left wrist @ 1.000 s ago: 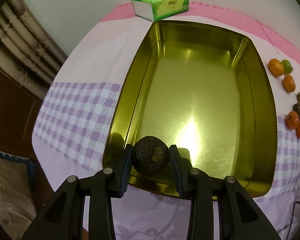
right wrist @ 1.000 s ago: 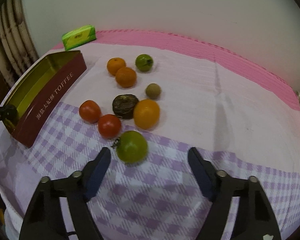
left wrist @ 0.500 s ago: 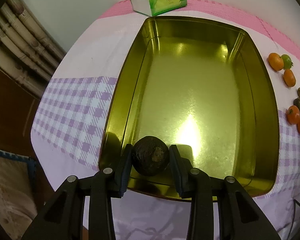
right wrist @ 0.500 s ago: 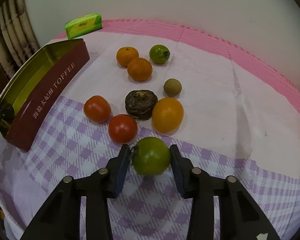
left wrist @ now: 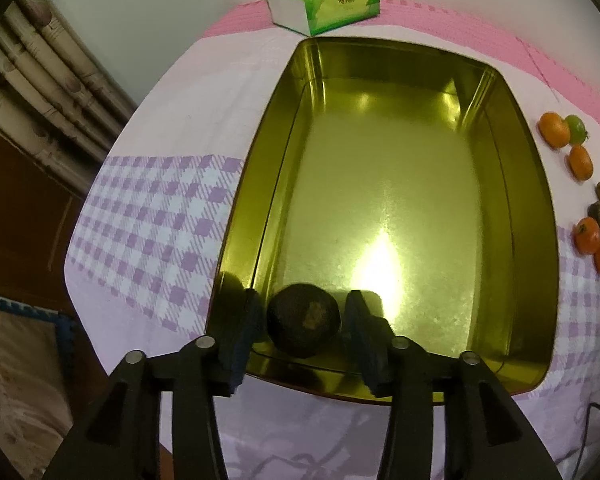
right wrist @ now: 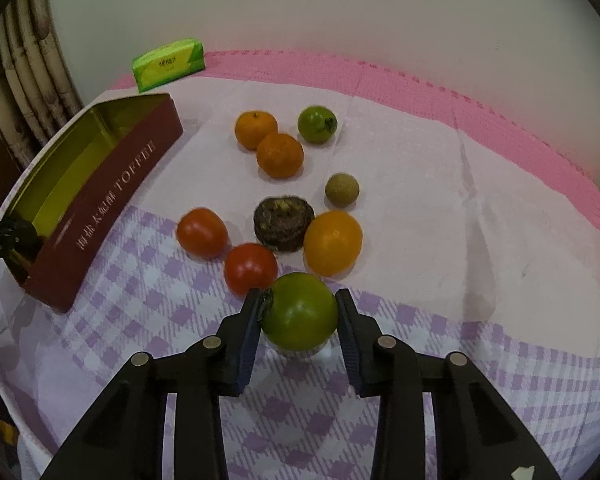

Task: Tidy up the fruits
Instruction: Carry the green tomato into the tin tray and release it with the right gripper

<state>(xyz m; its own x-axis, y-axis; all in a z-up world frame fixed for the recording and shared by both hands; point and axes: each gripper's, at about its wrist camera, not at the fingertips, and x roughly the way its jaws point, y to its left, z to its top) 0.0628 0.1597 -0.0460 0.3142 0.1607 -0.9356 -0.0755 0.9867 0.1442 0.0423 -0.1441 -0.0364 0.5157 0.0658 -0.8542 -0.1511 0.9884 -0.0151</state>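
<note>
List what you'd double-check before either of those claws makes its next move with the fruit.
1. Dark fruit inside the gold tin: ok, it sits by the near wall.
2. Left gripper free of it: ok, a slim gap shows on each side.
3. Right gripper gripping the green tomato: ok, both fingers touch it.
4. Tomato off the tablecloth: cannot tell.
5. Neighbours out of the way: not ok, the red tomato sits right beside one finger.

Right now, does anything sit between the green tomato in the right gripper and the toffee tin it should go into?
Two red tomatoes lie on the cloth between the green tomato, gripped by the right gripper, and the toffee tin. A lifted path looks clear; the tin's near wall must be cleared.
</note>
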